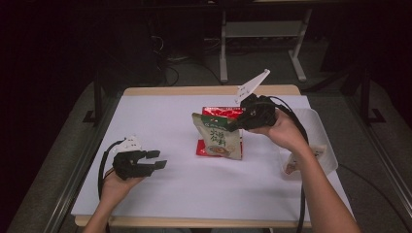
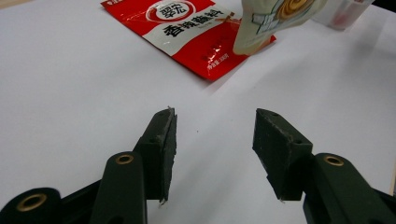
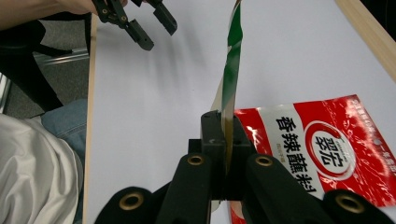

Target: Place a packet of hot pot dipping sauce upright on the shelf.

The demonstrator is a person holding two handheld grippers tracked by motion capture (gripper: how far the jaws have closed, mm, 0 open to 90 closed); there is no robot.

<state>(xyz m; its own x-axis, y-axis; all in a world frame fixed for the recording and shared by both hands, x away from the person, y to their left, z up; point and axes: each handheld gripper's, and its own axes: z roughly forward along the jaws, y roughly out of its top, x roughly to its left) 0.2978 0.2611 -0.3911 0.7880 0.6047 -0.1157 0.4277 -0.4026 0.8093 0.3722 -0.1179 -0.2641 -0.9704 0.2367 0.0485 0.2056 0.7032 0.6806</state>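
1. Nearest the person, well to the left of the red packet [image 1: 206, 145], the left gripper [image 1: 156, 160] hovers low over the white table cover [image 1: 170, 194] – its jaws spread apart with nothing between them and only bare cover beneath, as the left gripper view [image 2: 212, 135] shows.
2. The red packet lies flat on the cover, glossy foil with a white band of printed characters [image 2: 187, 28].
3. Just above the red packet hangs the green-and-cream pouch [image 1: 218, 138], a soft, creased bag with its lower edge over the packet's corner [image 2: 254, 32].
4. The right gripper [image 1: 238, 124] has its jaws pressed together on the pouch's upper edge – the right gripper view shows the thin green seam [image 3: 231, 84] clamped between the black pads [image 3: 212, 135].
5. Right of the red packet, at the cover's edge, sits a white tray [image 1: 323, 131]; a small wrapped item [image 1: 294, 165] lies at its near end, its contents too unclear to tell.
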